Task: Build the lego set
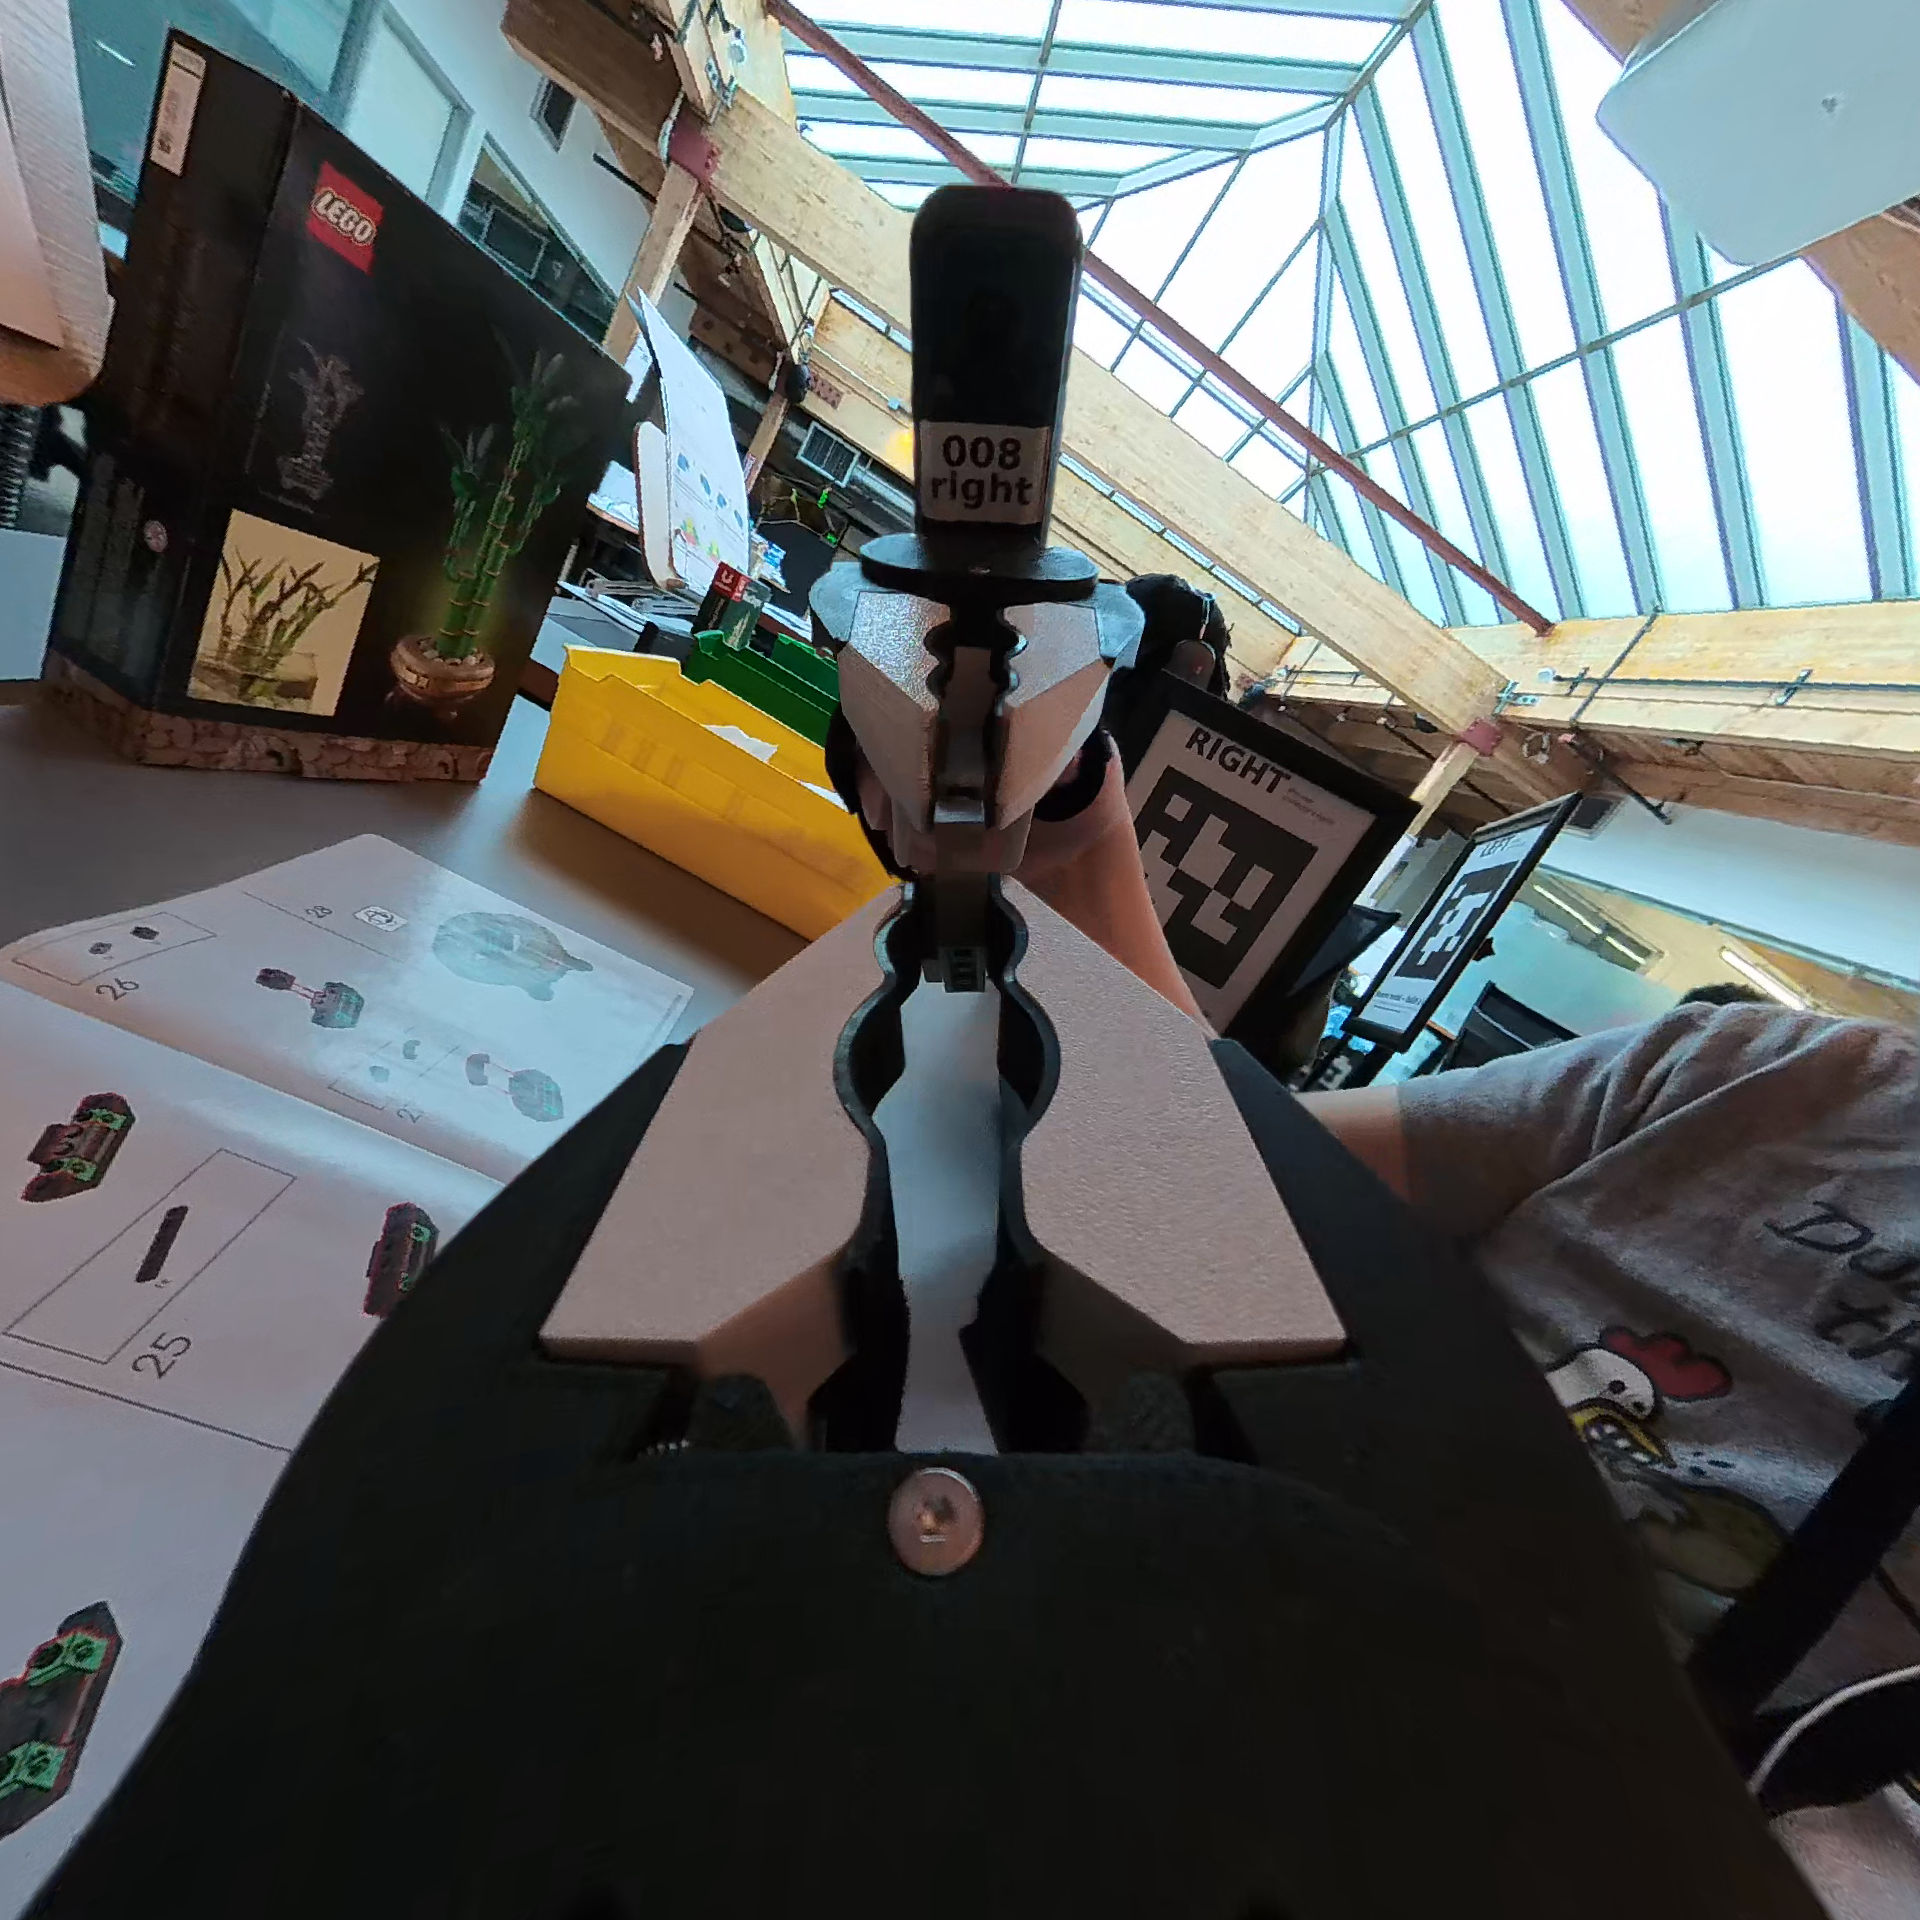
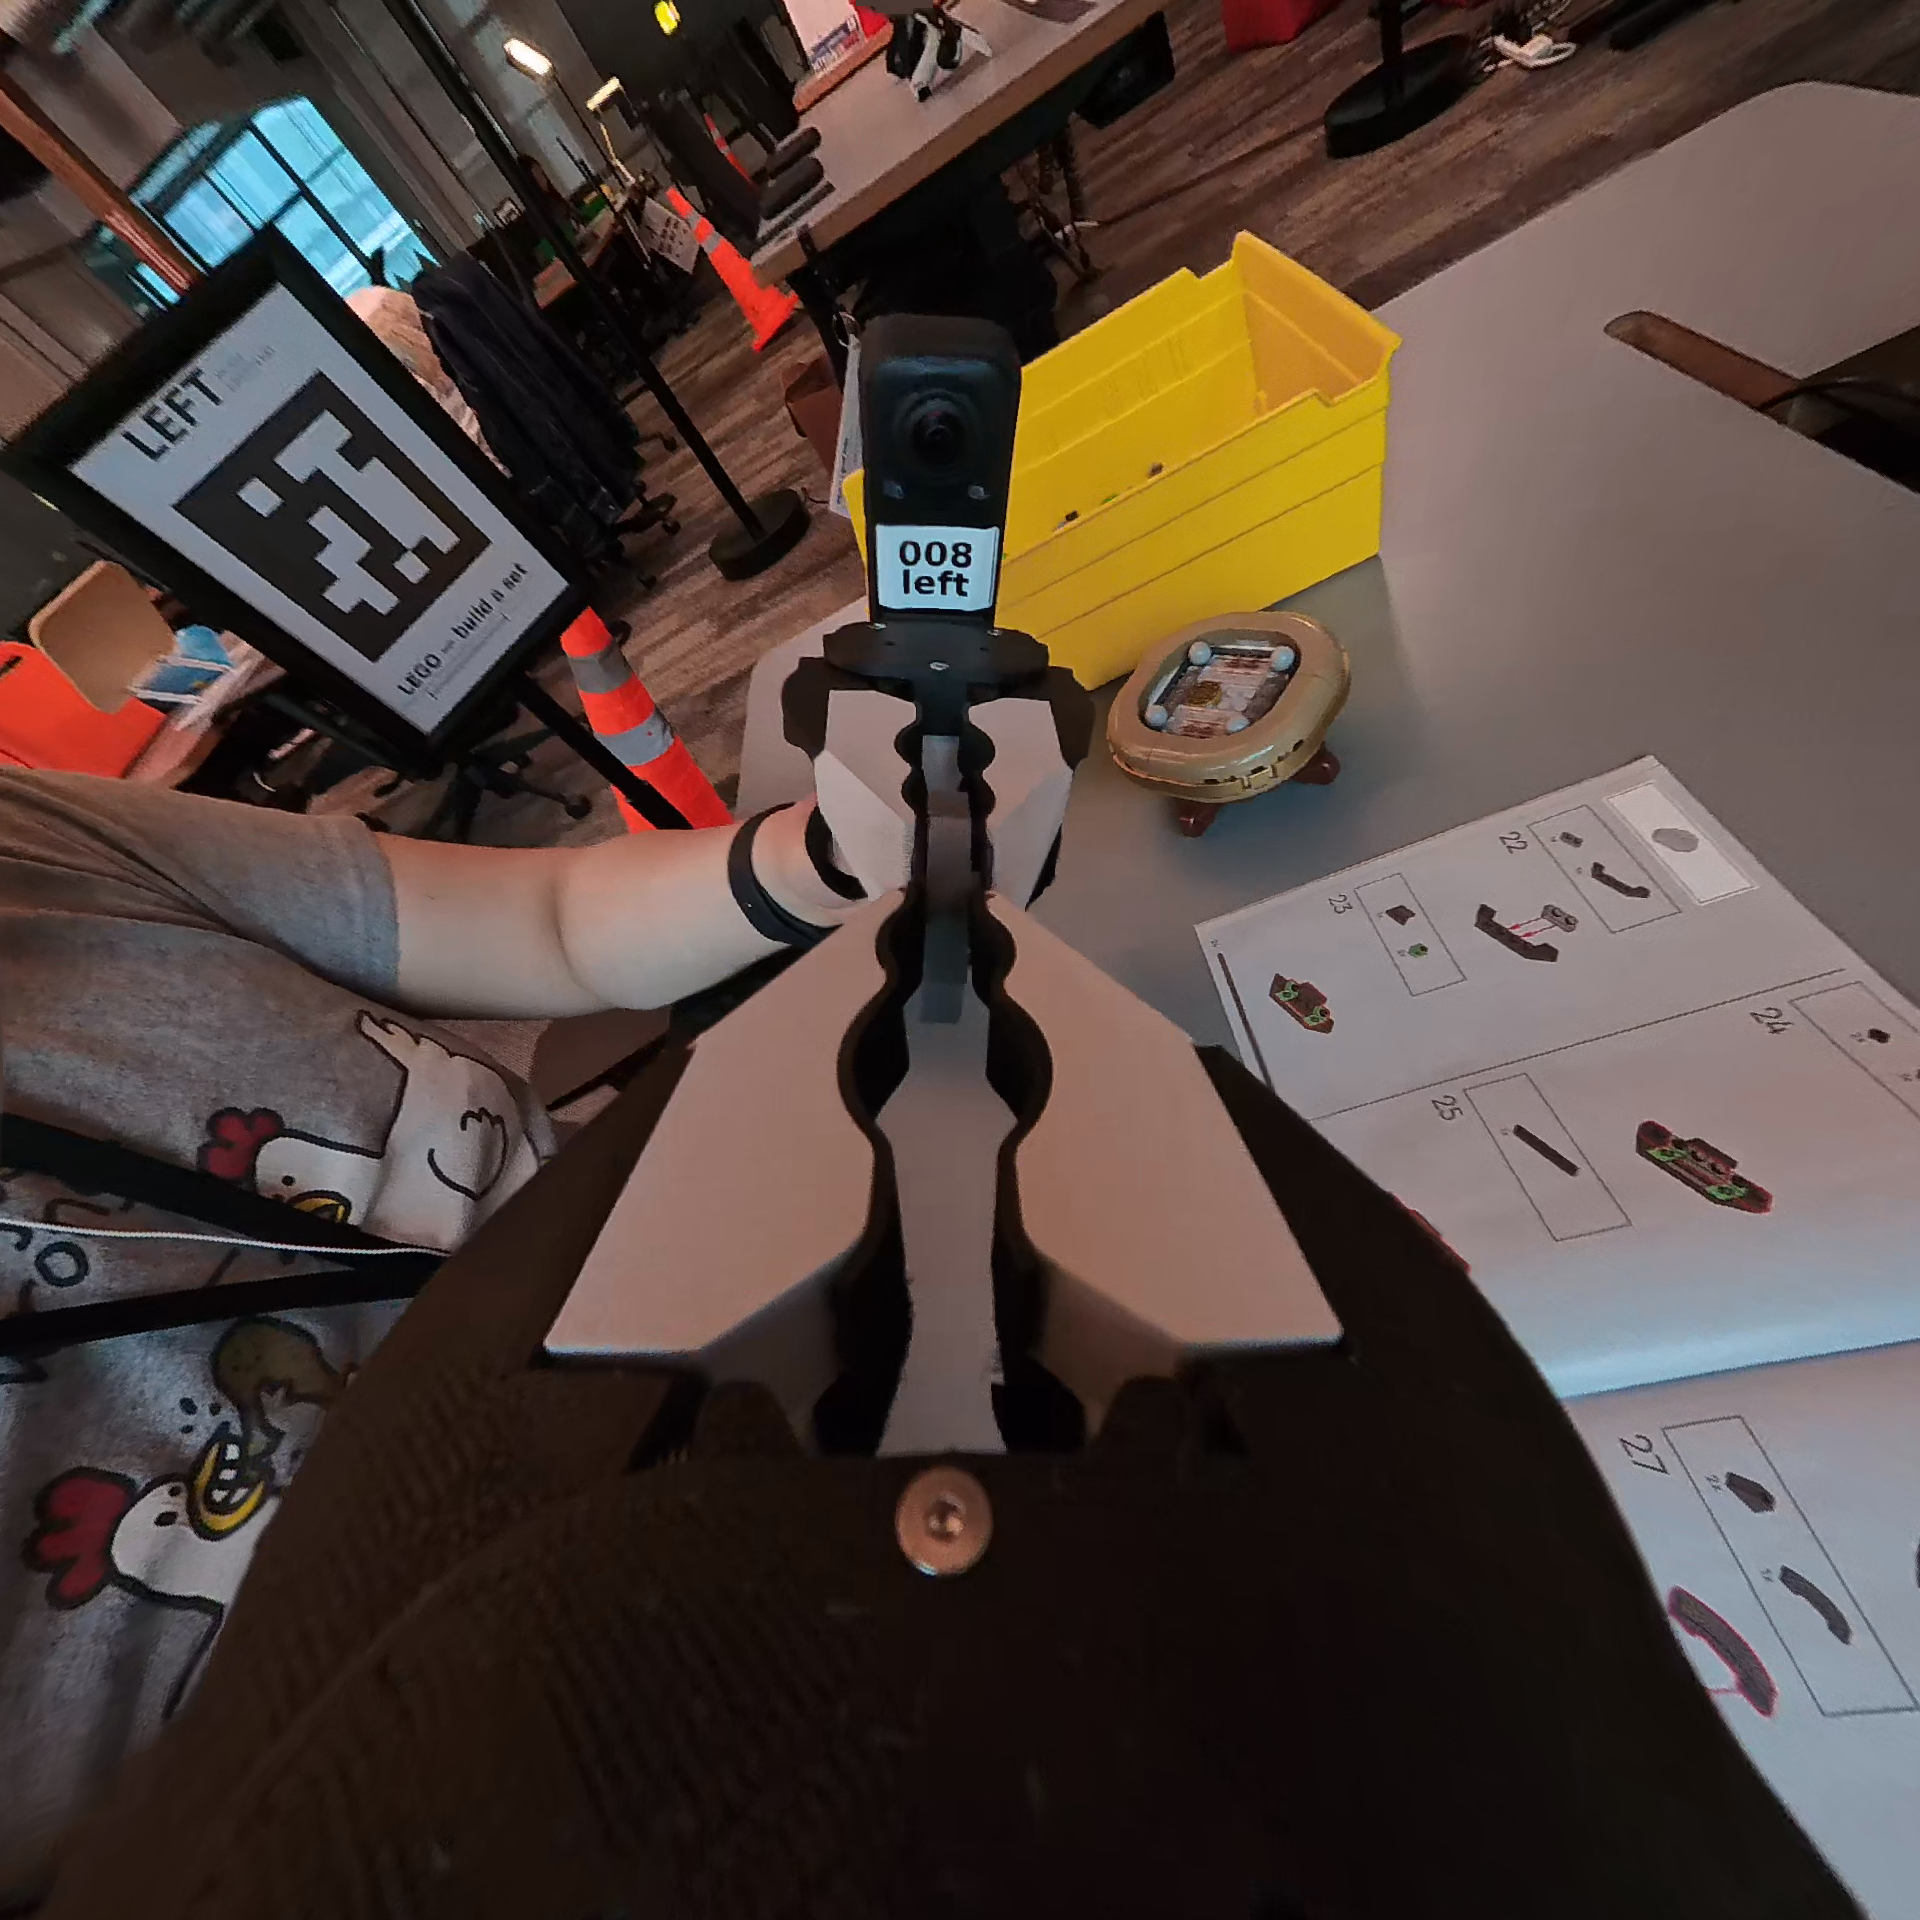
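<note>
Left claw (image 1: 961, 961) at frame centre nearly closed, pinching small dark lego piece (image 1: 956, 964). Right claw (image 2: 940, 914) tip-to-tip opposite, narrowly parted, gripping a similar small part (image 2: 943, 883). Round tan lego base (image 2: 1226, 707) on grey counter (image 2: 1558, 582), right of centre.

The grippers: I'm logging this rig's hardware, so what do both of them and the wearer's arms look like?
The left gripper and right gripper match: black bodies, pale angular jaws with wavy black inner edges, a silver screw at the base, a black camera with a white label on top. The person wears a grey short-sleeved shirt printed with cartoon chickens and a black wristband.
</note>
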The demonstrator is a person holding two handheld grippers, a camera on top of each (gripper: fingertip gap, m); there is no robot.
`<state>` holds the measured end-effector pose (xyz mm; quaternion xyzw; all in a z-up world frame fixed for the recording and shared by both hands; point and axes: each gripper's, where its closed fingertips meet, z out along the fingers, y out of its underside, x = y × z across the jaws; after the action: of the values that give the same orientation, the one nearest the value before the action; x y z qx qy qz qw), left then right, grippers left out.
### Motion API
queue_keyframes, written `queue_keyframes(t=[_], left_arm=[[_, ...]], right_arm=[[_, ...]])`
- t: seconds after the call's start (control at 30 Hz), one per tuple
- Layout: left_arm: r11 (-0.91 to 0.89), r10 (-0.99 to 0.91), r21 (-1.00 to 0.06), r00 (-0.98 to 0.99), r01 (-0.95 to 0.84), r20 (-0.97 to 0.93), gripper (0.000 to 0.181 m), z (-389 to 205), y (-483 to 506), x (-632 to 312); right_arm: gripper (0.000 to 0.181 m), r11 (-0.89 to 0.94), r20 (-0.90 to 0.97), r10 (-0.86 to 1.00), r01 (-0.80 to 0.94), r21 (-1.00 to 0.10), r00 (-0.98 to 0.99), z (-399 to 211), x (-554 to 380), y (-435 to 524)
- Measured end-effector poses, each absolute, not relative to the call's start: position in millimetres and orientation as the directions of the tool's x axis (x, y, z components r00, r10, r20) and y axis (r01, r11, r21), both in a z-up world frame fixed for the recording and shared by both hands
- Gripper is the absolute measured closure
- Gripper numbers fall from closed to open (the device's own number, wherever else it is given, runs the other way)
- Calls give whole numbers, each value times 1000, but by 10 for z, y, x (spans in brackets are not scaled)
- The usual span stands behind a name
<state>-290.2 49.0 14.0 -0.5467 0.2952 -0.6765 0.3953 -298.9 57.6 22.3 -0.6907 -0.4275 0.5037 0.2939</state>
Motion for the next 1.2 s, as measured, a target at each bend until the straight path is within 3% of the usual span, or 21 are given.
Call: queue_keyframes(t=[0.5,1.2], left_arm=[[-375,-925,-905,-14,199,380,172,176,448,-2910],[-429,-899,-865,-33,260,436,172,239,493,-2961]], right_arm=[[174,-385,-365,923,339,-858,124,263,-3001,527],[175,-236,-193,969,359,-903,154,292,-3066,555]])
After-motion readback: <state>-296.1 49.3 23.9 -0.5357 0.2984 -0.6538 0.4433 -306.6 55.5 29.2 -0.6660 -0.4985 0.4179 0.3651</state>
